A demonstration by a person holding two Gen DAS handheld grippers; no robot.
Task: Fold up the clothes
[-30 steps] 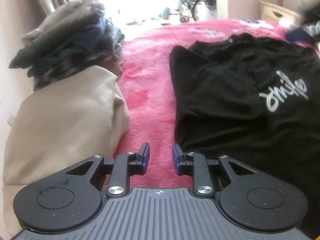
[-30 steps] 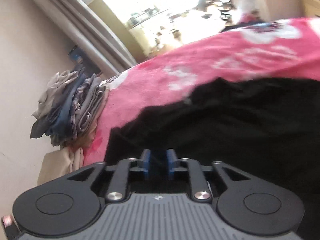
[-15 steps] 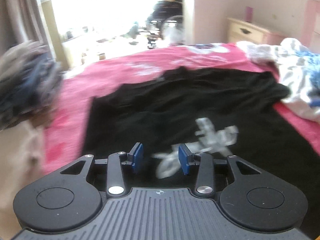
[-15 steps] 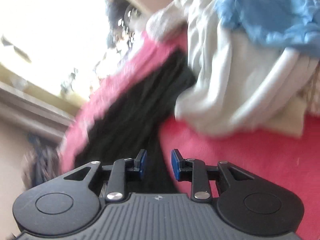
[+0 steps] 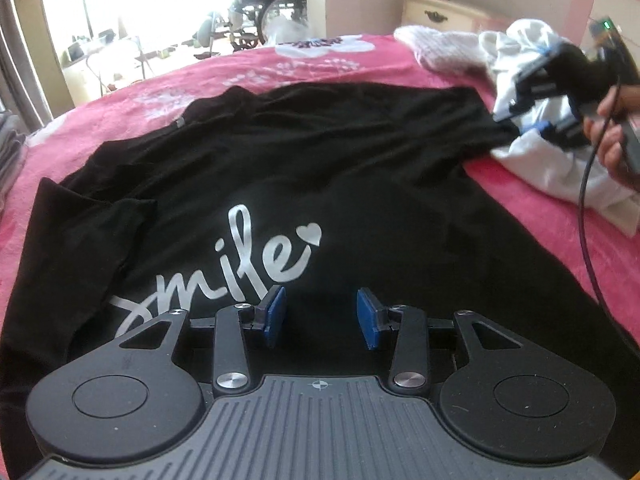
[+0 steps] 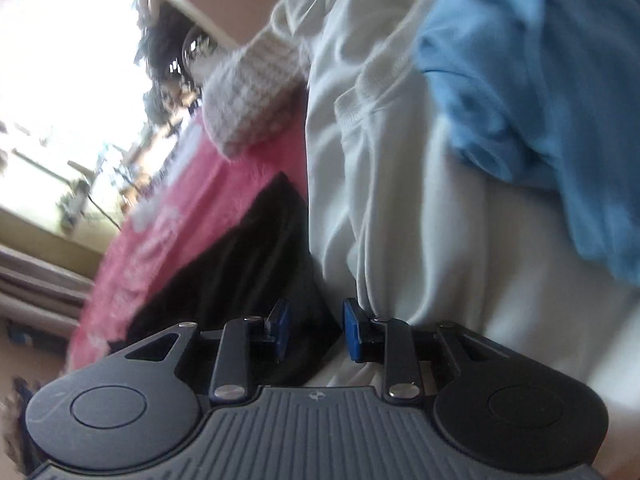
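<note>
- Fingers of the left gripper (image 5: 321, 317) stand wide apart with nothing between them, hovering just above the near part of the black T-shirt (image 5: 320, 168), below its white "Smile" lettering (image 5: 224, 280).
- Black T-shirt lies spread, print up, on the pink bedspread (image 5: 120, 108). Its long axis runs away from the left gripper, from the near part under the fingers to the far edge; on the left a sleeve (image 5: 92, 232) is turned in over the body.
- Right gripper (image 5: 532, 92), held in a hand (image 5: 616, 136), sits at the shirt's far right corner, where the black cloth meets a loose heap of white clothes (image 5: 560, 168). So the right side is nearer that corner, the left nearer the near part and the turned-in sleeve.
- In the right wrist view its fingers (image 6: 352, 330) are parted, narrower than the left's, with black cloth (image 6: 248, 280) lying in the gap; they do not look closed on it, though blur leaves that unsure. The left view cannot show this gap.
- That view also shows, close up, the white garment (image 6: 400, 208), a blue one (image 6: 540, 80) on it and a pale knit piece (image 6: 256, 96) beyond.
- Only the left view takes in the whole shirt and, at its far left edge, a grey stack of clothes (image 5: 10, 148).
- Whether the turned-in sleeve is a fold or just how the cloth fell cannot be told.
</note>
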